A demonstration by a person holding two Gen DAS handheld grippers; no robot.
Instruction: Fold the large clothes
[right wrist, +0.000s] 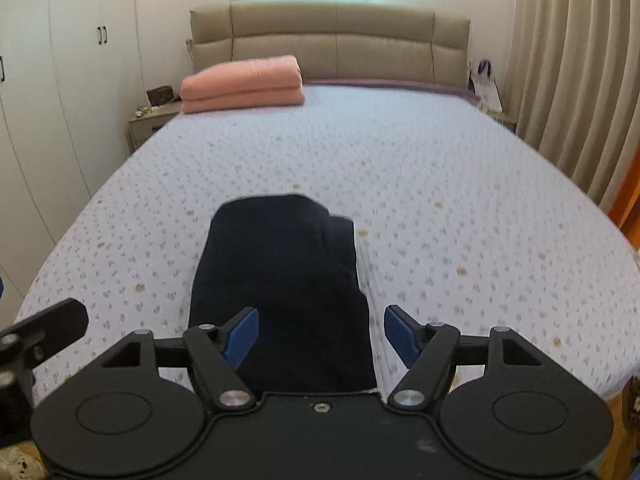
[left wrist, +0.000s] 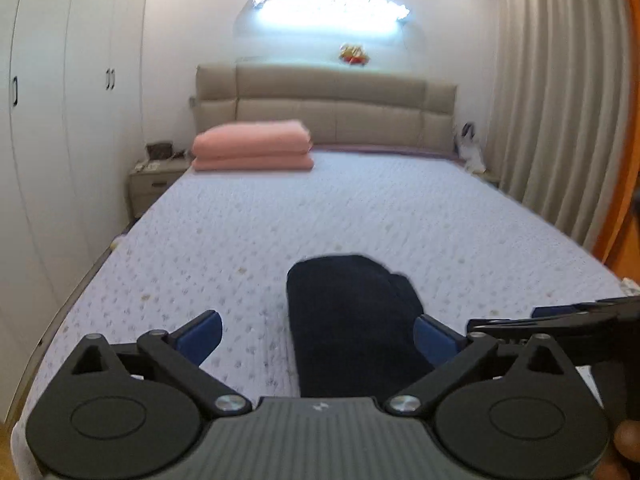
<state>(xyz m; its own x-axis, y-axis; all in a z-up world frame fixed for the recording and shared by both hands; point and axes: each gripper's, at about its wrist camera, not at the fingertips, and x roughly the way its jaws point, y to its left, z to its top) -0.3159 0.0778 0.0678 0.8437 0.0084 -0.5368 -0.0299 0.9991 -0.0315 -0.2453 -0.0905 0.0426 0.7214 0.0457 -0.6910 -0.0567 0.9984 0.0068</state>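
A dark navy garment [left wrist: 352,320] lies folded into a compact oblong on the bed's pale dotted cover [left wrist: 280,220], near the front edge. My left gripper [left wrist: 318,338] hovers above its near end, blue pads spread wide with nothing pressed between them. In the right wrist view the same garment [right wrist: 280,280] stretches away from me. My right gripper [right wrist: 322,336] stands open over its near right part, pads clear of the cloth. The right gripper's black arm [left wrist: 560,320] shows at the left view's right edge, and the left gripper's black arm [right wrist: 40,332] at the right view's left edge.
A folded pink blanket [left wrist: 252,146] rests at the bed's far left by the beige headboard [left wrist: 328,108]. A nightstand [left wrist: 154,184] and white wardrobes [left wrist: 60,120] stand to the left. Curtains [left wrist: 560,100] hang on the right. The bed cover [right wrist: 440,200] spreads wide around the garment.
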